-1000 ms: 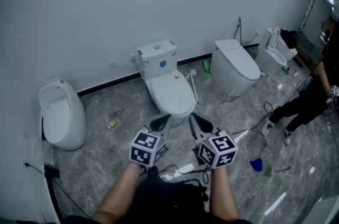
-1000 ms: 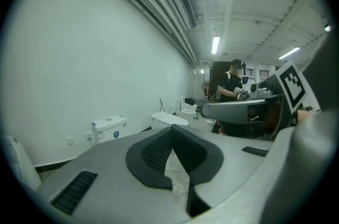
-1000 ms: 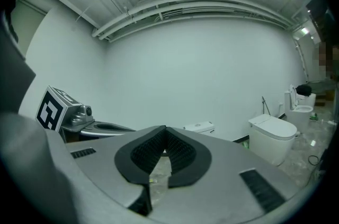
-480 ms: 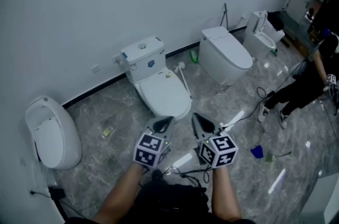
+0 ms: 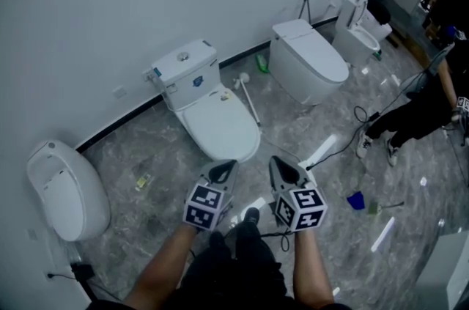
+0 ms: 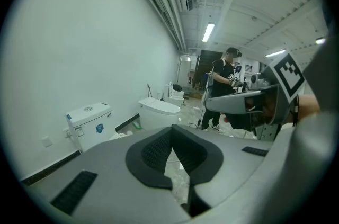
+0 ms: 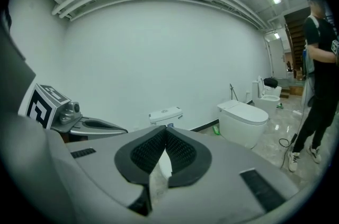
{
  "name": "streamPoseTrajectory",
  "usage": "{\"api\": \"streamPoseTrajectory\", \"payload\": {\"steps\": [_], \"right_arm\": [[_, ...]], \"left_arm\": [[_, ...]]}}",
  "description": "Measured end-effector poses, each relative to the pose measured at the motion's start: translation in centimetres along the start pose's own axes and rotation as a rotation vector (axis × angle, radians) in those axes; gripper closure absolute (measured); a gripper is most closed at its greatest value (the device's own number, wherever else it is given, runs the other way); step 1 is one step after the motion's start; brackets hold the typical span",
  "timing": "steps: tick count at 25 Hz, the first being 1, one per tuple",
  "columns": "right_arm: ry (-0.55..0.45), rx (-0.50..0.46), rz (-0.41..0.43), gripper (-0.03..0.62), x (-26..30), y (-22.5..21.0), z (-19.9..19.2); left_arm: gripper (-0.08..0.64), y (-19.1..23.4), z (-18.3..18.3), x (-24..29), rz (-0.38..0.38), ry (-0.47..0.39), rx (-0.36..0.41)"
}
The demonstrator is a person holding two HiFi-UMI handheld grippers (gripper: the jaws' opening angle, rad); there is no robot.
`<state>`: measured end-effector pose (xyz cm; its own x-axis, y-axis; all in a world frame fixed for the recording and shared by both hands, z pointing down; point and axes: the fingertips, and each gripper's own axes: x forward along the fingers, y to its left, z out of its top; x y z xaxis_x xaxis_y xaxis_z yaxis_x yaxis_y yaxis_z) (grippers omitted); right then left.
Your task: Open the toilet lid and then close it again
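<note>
Presently, low in frame, side by side: left gripper (image 5: 225, 169), jaws closed on nothing; right gripper (image 5: 283, 169), the same. Tips point forward, probably lined up for an approach to the lid's front edge. Beyond, frame centre: toilet lid (image 5: 220, 124) down flat, unopened. Long axis runs from the tank (image 5: 185, 67), upper left, toward the grippers; hinge presumably at tank end.
</note>
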<state>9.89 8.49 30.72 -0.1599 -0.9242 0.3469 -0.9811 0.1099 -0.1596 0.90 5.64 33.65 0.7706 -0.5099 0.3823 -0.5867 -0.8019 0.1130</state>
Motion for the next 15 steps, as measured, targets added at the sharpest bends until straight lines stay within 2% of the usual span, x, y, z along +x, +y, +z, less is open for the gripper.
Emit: {"api": "streamPoseTrajectory", "payload": {"steps": [7,15], "right_arm": [[0.051,-0.013,0.065,0.581,5.0,-4.2,-1.7],[0.158,0.015,0.132,0.581,12.0,-8.8,-6.9]], "left_arm": [[0.554,1.2,-0.8,6.1,0.041,0.022,-0.017],[0.554,3.7,-5.5,13.3,0.099,0.100,-0.054]]}}
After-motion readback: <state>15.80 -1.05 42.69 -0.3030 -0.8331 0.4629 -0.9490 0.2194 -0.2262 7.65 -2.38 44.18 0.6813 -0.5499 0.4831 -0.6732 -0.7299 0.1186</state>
